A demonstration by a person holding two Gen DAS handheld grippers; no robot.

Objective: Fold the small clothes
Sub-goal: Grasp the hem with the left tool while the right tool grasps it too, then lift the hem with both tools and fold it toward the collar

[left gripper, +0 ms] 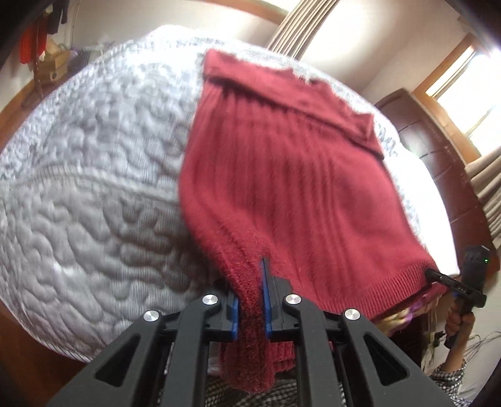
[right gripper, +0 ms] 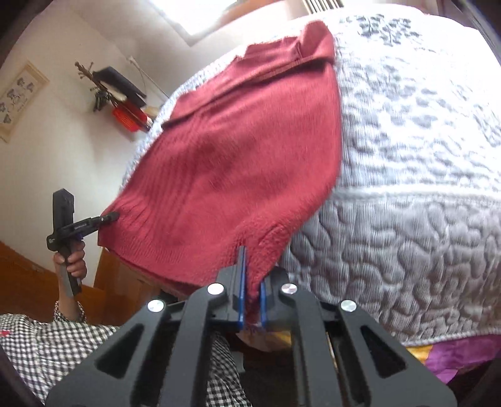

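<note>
A dark red ribbed knit sweater (left gripper: 281,175) lies on a white quilted bedspread (left gripper: 94,162), its far end folded over itself. My left gripper (left gripper: 252,300) is shut on the sweater's near left hem corner, and knit hangs down between the blue pads. My right gripper (right gripper: 252,297) is shut on the near right hem corner of the sweater (right gripper: 238,150). Each wrist view shows the other gripper pinching the opposite corner: the right gripper (left gripper: 432,274) at the right edge, the left gripper (right gripper: 111,216) at the left. The hem is stretched between them, lifted off the bed's edge.
The bedspread (right gripper: 422,188) covers a bed with a purple and yellow layer (right gripper: 454,353) under its edge. A dark wooden headboard (left gripper: 444,162) and curtains (left gripper: 300,28) stand behind. A person in a checked sleeve (right gripper: 47,344) holds the grippers. A coat rack (right gripper: 116,90) stands by the wall.
</note>
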